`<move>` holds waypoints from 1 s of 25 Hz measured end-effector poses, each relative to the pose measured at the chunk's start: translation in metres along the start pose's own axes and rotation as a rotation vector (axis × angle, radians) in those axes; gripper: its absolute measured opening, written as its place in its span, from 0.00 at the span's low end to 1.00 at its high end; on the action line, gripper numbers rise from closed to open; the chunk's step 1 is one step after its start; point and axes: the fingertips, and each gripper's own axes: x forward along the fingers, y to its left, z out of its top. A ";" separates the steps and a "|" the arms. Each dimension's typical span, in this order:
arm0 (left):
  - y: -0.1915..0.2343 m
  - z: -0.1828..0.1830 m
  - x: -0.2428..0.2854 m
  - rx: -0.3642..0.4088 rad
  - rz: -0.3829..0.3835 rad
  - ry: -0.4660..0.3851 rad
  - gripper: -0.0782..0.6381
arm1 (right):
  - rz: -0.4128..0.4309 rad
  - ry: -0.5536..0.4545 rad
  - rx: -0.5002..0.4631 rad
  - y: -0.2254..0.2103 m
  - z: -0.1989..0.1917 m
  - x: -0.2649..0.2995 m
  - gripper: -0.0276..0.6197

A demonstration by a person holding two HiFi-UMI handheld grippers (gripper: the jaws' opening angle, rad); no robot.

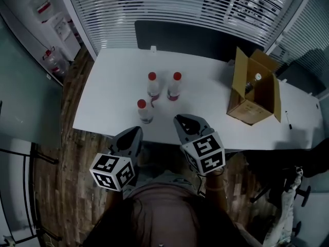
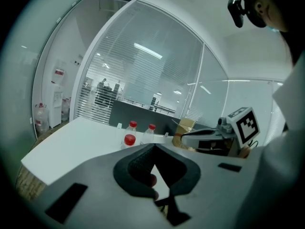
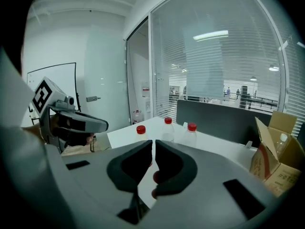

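Observation:
Three clear bottles with red caps stand on the white table (image 1: pixel 113 96): one near the front (image 1: pixel 144 111) and two behind it (image 1: pixel 152 84) (image 1: pixel 174 85). My left gripper (image 1: pixel 134 133) hangs shut and empty just off the table's front edge, below the nearest bottle. To its right my right gripper (image 1: pixel 185 121) is over the front edge, jaws together, holding nothing. The left gripper view looks past the closed jaws (image 2: pixel 153 147) at the bottles (image 2: pixel 129 141) and the right gripper (image 2: pixel 209 136). The right gripper view shows the bottles (image 3: pixel 141 130) beyond its jaws (image 3: pixel 154 143).
An open cardboard box (image 1: pixel 252 94) with a bottle (image 1: pixel 257 77) inside stands at the table's right. A dark partition panel (image 1: pixel 195 37) runs behind the table, with blinds and glass walls beyond. A water dispenser (image 1: pixel 61 27) stands far left. A pen (image 1: pixel 289 120) lies right of the box.

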 end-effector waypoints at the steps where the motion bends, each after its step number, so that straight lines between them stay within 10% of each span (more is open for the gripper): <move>1: -0.004 -0.001 0.001 0.003 0.001 0.002 0.12 | 0.002 0.003 0.001 -0.001 -0.002 -0.003 0.10; 25: -0.138 -0.031 0.035 -0.001 -0.069 -0.001 0.12 | -0.018 -0.138 0.188 -0.068 -0.042 -0.132 0.10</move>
